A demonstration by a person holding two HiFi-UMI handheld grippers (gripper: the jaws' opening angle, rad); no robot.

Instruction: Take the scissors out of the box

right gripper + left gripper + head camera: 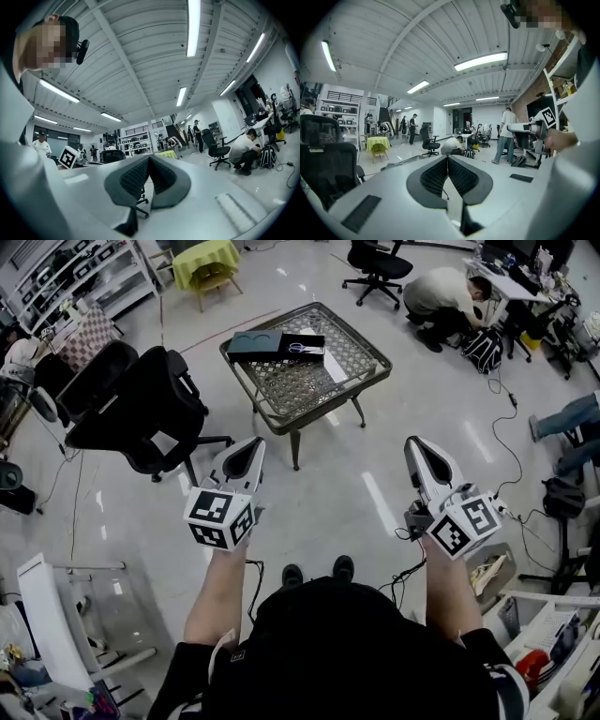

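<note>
Both pressed together, empty, left claw (249,450) and right claw (417,446) are well short of the table (334,397) ahead, where scissors (302,348) lie in the box (317,354) - best close in first, spread one claw late, pinch low, lift straight up.

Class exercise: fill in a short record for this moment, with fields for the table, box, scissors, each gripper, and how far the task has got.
table: mesh top, ahead of the person
box: black, open, at the table's far side
scissors: inside the box
left gripper: jaws together, empty, in the air
right gripper: jaws together, empty, in the air
task stage: not begun; scissors untouched
</note>
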